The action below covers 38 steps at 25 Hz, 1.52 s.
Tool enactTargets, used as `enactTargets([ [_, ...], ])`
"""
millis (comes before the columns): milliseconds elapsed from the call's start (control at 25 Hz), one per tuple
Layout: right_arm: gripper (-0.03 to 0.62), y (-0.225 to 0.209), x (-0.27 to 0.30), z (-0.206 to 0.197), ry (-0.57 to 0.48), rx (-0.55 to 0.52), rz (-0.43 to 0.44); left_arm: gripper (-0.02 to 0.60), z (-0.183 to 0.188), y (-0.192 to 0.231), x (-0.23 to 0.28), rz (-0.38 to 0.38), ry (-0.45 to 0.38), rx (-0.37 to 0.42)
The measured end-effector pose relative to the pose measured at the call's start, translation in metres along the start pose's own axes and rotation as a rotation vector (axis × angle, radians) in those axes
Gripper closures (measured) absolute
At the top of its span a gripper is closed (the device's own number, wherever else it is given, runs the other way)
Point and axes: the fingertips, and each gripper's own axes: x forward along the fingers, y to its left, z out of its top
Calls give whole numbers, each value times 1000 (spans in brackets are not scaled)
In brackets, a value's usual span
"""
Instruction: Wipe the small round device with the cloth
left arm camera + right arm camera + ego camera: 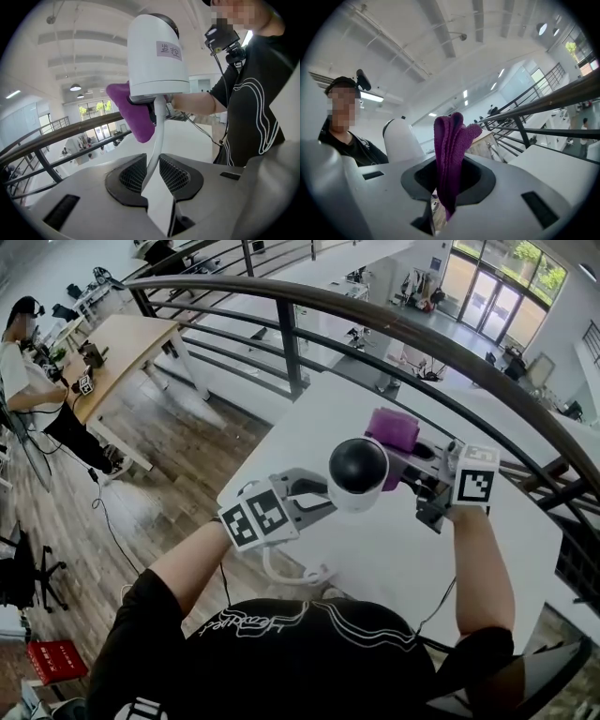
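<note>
The small round device (357, 472), a white body with a black dome, hangs in the air over the white table (394, 563). My left gripper (322, 503) is shut on its white stem (157, 136), and the left gripper view shows the device (158, 54) standing up from the jaws. My right gripper (414, 480) is shut on a folded purple cloth (394, 429). The cloth (132, 112) lies against the far side of the device's base. In the right gripper view the cloth (451, 145) sticks up between the jaws, with the device (400, 140) just to its left.
A dark metal railing (375, 320) curves round the table's far side, with a drop to a lower floor beyond. A white cable (292, 570) loops on the table near my body. Down at the left are a wooden table (127, 338), a person (28, 381) and a red crate (53, 659).
</note>
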Motion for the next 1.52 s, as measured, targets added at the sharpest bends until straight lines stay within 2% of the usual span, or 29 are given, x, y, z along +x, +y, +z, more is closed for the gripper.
enactTargets([
  [160,533,-10,-20,-14,-92,31,-168,495,-3,1,-1,6,-21,-2],
  [360,533,13,-40,-31,-206,34,-329,495,-6,1,-8,12,-53,4],
  [560,533,59,-50,-48,-326,18,-424,488,-8,-1,-23,37,-103,-2],
  [760,533,98,-41,-70,-383,-14,-499,491,-10,-7,-57,34,-211,-83],
  [880,533,117,-22,-84,-409,-21,-508,568,-13,-14,-80,4,-285,-152],
  [1080,533,146,6,-101,-418,-31,-477,574,-16,-37,-113,-46,-329,-200],
  [1400,533,167,4,-100,-422,-15,-417,575,0,-62,-134,-8,-375,-289],
  [1520,533,175,15,-104,-407,-37,-407,575,0,-66,-143,-24,-406,-290],
])
